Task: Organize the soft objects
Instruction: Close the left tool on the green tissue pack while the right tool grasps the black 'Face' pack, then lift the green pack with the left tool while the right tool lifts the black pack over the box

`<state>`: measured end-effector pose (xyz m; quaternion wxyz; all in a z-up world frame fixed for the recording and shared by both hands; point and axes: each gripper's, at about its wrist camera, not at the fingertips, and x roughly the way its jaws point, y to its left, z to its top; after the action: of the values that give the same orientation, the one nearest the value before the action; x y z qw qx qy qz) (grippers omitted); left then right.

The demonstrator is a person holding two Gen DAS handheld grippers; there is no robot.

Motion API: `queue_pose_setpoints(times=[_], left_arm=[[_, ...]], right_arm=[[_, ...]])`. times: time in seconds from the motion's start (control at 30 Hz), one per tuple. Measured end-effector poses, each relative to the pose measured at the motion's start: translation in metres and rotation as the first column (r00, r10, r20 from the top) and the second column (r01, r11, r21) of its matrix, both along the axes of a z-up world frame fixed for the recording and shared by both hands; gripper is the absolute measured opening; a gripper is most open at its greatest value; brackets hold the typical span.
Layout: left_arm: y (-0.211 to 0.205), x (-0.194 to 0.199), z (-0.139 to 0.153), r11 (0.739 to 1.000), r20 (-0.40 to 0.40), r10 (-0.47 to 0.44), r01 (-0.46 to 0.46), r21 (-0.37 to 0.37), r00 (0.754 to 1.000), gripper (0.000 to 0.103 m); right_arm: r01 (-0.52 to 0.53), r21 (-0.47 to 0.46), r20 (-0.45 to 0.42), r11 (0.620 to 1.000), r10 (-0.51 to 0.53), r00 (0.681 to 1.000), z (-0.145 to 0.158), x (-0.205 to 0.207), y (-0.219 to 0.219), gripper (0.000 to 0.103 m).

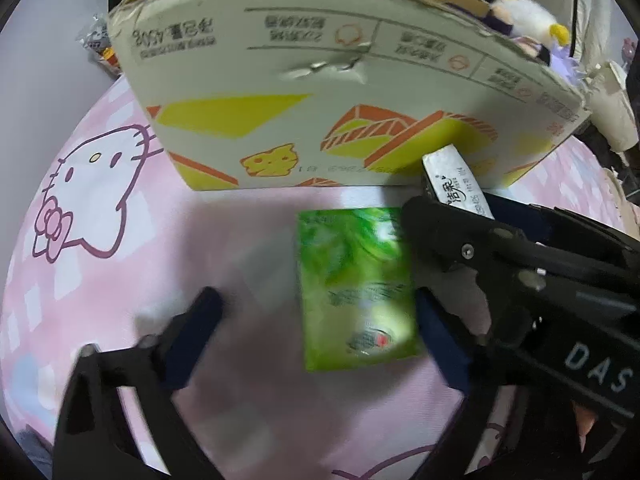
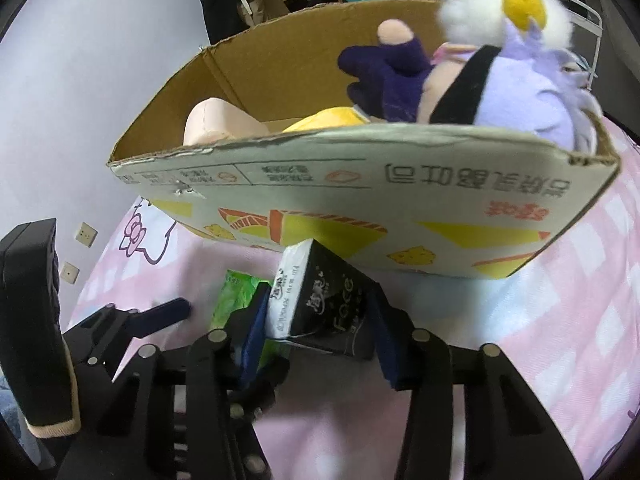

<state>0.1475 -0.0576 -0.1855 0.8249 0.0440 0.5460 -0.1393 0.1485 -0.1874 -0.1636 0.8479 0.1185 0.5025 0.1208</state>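
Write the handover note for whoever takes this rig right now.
Right tool: closed on the black tissue pack, just in front of the cardboard box.
Left tool: open, straddling the green tissue pack lying flat on the pink bedsheet; pads not pressing yet.
Done: plush doll already sits in the box.
Left: lift the black pack into the box, then grip and box the green one.
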Motion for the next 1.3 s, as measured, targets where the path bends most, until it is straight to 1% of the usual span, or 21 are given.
queue_pose_setpoints(times=[0.03, 0.07, 0.1, 0.13, 0.17, 0.27, 0.37, 0.4, 0.53, 0.7, 0.8, 0.83, 0.9, 1.0, 1.07, 1.1, 1.17, 1.27, 1.3], left_arm=[[0.000, 0.000, 0.000, 1.000, 0.004, 0.001, -0.001, -0.003, 1.000, 0.082], [0.001, -0.001, 0.000, 1.000, 0.005, 0.004, -0.004, -0.008, 1.000, 0.077], [0.003, -0.001, 0.000, 1.000, 0.006, 0.006, -0.006, -0.010, 1.000, 0.069], [0.004, -0.001, 0.001, 1.000, 0.007, 0.006, -0.006, -0.013, 1.000, 0.064], [0.005, -0.002, 0.001, 1.000, 0.003, 0.002, -0.002, -0.014, 1.000, 0.054], [0.012, -0.004, 0.004, 1.000, -0.002, -0.004, 0.004, -0.031, 1.000, 0.053], [0.015, -0.008, 0.008, 0.999, -0.001, -0.002, 0.002, -0.043, 1.000, 0.053], [0.010, -0.011, 0.014, 0.999, 0.005, -0.003, 0.003, -0.042, 1.000, 0.053], [0.011, -0.018, 0.027, 1.000, 0.044, 0.002, -0.001, -0.028, 0.999, 0.053], [0.021, -0.027, 0.046, 0.999, 0.091, 0.020, -0.016, -0.038, 0.996, 0.053], [0.023, -0.042, 0.061, 1.000, 0.162, 0.008, -0.009, 0.004, 0.987, 0.053], [0.024, -0.048, 0.069, 1.000, 0.194, 0.005, -0.009, 0.018, 0.981, 0.053], [0.026, -0.056, 0.079, 1.000, 0.225, 0.010, -0.012, 0.010, 0.974, 0.053], [0.029, -0.068, 0.097, 1.000, 0.299, 0.019, -0.023, 0.008, 0.954, 0.053], [0.027, -0.076, 0.109, 1.000, 0.355, 0.017, -0.022, 0.010, 0.935, 0.053], [0.025, -0.075, 0.115, 1.000, 0.371, 0.018, -0.023, 0.009, 0.928, 0.053], [0.026, -0.081, 0.128, 1.000, 0.429, 0.023, -0.027, 0.003, 0.903, 0.053], [0.028, -0.088, 0.147, 0.999, 0.496, 0.033, -0.033, -0.009, 0.868, 0.053], [0.028, -0.087, 0.150, 0.999, 0.510, 0.036, -0.035, -0.011, 0.859, 0.053]], right_arm=[[0.003, -0.002, 0.004, 1.000, -0.003, 1.000, 0.001, -0.001, -0.001, 0.044], [0.002, -0.005, 0.007, 1.000, -0.002, 1.000, 0.003, -0.001, -0.002, 0.042], [0.002, -0.008, 0.010, 1.000, -0.002, 1.000, 0.003, -0.002, -0.002, 0.040], [0.003, -0.014, 0.015, 1.000, -0.003, 1.000, 0.004, -0.002, -0.001, 0.038], [0.002, -0.017, 0.020, 1.000, -0.001, 1.000, 0.005, -0.003, -0.001, 0.036], [0.009, -0.024, 0.052, 1.000, -0.008, 0.999, 0.009, -0.009, -0.004, 0.032], [0.015, -0.021, 0.063, 1.000, -0.014, 0.998, 0.012, -0.013, -0.007, 0.029], [0.016, -0.020, 0.068, 1.000, -0.015, 0.998, 0.013, -0.014, -0.008, 0.028], [0.020, -0.016, 0.097, 1.000, -0.019, 0.995, 0.024, -0.021, -0.015, 0.028], [0.020, -0.026, 0.137, 0.999, -0.016, 0.990, 0.039, -0.028, -0.015, 0.028], [0.013, -0.026, 0.163, 1.000, -0.008, 0.987, 0.053, -0.037, -0.023, 0.027], [0.015, -0.030, 0.175, 0.999, -0.010, 0.985, 0.058, -0.040, -0.024, 0.027], [0.021, -0.031, 0.203, 0.999, -0.014, 0.979, 0.067, -0.045, -0.026, 0.027], [0.027, -0.016, 0.252, 1.000, -0.022, 0.967, 0.084, -0.053, -0.032, 0.027], [0.031, -0.006, 0.286, 0.999, -0.029, 0.958, 0.094, -0.058, -0.035, 0.027], [0.031, -0.003, 0.299, 1.000, -0.029, 0.954, 0.097, -0.060, -0.036, 0.027], [0.034, 0.000, 0.338, 0.999, -0.032, 0.941, 0.108, -0.066, -0.039, 0.027], [0.032, 0.012, 0.384, 0.999, -0.034, 0.923, 0.121, -0.071, -0.044, 0.027], [0.032, 0.014, 0.397, 0.999, -0.035, 0.917, 0.124, -0.072, -0.044, 0.027]])
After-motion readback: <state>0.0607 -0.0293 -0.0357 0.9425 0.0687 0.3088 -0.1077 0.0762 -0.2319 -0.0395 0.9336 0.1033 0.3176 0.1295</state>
